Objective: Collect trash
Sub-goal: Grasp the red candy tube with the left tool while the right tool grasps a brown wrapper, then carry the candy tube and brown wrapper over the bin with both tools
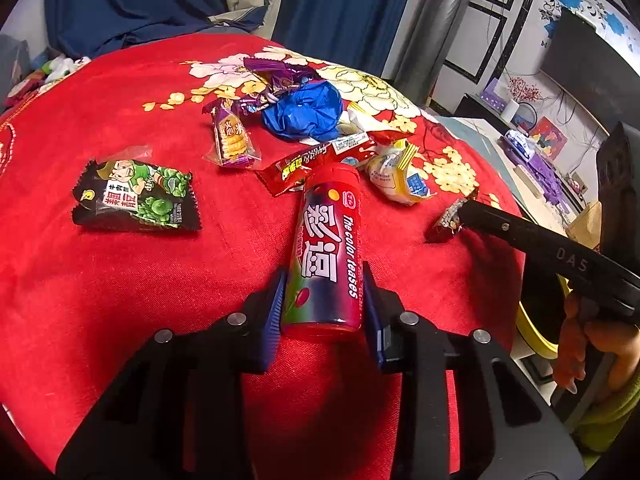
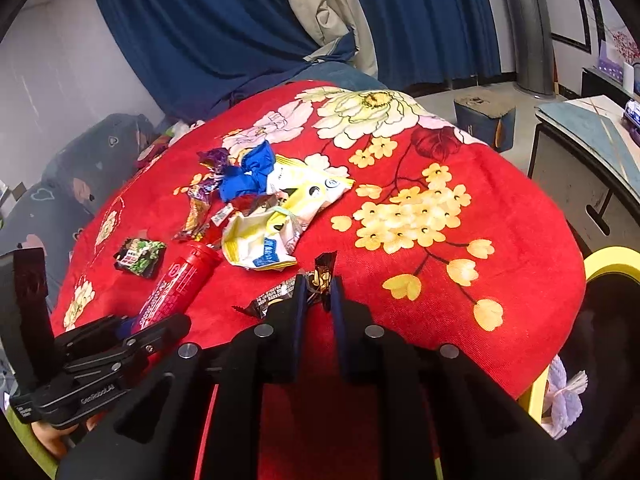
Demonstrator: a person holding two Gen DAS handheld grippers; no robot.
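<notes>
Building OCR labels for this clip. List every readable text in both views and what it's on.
"The color teases" and large Chinese characters "彩逗": red candy tube, between the left tool's pads.
"DAS": right tool's black finger, in the left wrist view.
"GenRobot.AI": left tool's body, in the right wrist view.
Green pea snack packet: Chinese print, too blurred to read.
Other wrappers: print too small to read.

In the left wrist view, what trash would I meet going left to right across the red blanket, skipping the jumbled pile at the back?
Green pea snack packet → orange biscuit packet → red candy tube between the left gripper fingers → white-and-yellow crumpled bag → dark wrapper at the right gripper tip.
</notes>
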